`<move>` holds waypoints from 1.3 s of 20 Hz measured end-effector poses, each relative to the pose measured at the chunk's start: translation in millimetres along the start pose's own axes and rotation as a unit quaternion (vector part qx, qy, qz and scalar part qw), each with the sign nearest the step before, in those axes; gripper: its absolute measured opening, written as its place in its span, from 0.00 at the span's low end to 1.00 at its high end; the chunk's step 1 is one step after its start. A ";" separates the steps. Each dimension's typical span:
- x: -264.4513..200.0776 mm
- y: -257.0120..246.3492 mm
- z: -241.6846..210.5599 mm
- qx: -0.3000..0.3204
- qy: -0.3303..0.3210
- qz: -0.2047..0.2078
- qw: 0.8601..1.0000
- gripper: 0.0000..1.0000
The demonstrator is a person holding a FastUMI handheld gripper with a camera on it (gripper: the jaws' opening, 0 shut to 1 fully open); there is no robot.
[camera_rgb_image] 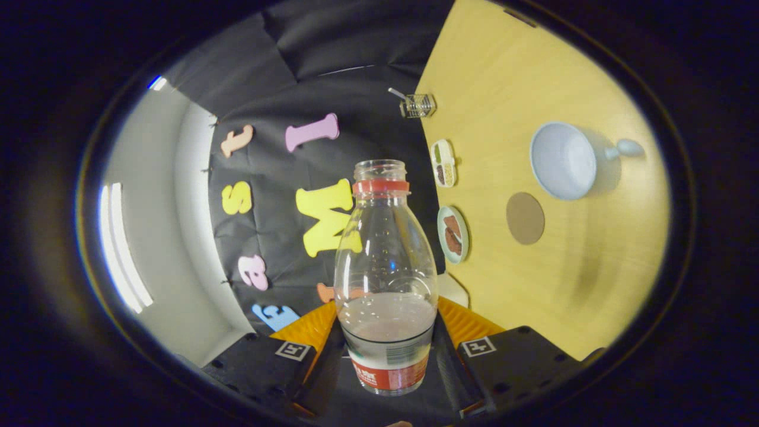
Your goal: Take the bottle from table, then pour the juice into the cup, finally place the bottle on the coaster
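Observation:
A clear plastic bottle (386, 279) with an open mouth, a red neck ring and a red label is held between my fingers. My gripper (386, 350) is shut on its lower body. Pale juice fills the bottom part of the bottle. The whole view is rolled sideways, so the wooden table (563, 284) stands on the right like a wall. A white cup (563, 160) with a handle sits on the table beyond the bottle. A round brown coaster (525, 217) lies just beside the cup, nearer to my fingers.
Along the table's far edge are a small plate with brown pieces (453, 233), an oval dish with snacks (444, 162) and a wire holder (418, 105). A black cloth wall hangs behind the table, and a white wall shows past it.

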State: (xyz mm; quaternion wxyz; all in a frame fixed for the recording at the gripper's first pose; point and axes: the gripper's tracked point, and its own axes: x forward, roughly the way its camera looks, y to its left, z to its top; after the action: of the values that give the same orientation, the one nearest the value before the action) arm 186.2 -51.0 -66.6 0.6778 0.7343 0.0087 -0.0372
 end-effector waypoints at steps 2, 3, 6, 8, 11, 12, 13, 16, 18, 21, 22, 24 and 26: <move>3.4 4.8 5.6 -0.081 -0.005 -0.005 0.997 0.77; 1.7 8.7 7.1 -0.119 -0.006 -0.005 0.993 0.77; 5.8 22.4 16.8 -0.235 -0.011 -0.001 0.972 0.77; 5.9 29.4 28.3 -0.295 -0.022 -0.005 0.955 0.78; 10.4 38.8 38.4 -0.378 -0.028 0.000 0.925 0.78; 14.2 42.6 40.9 -0.410 -0.028 0.007 0.912 0.78; 18.3 44.5 41.4 -0.440 -0.026 0.013 0.898 0.78; 34.5 37.8 46.7 -0.531 -0.014 0.010 0.847 0.78; 45.5 31.3 59.4 -0.588 -0.026 -0.008 0.809 0.78; 68.1 9.3 65.8 -0.632 -0.021 -0.034 0.774 0.79; 74.6 3.8 64.4 -0.643 -0.016 -0.036 0.765 0.79; 86.3 -4.2 68.3 -0.662 -0.018 -0.041 0.748 0.79; 100.3 -17.6 68.3 -0.679 -0.014 -0.046 0.733 0.79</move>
State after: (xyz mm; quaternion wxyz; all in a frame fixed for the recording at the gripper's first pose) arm 282.2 -121.3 -96.1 0.9935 0.0767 0.0559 -0.0623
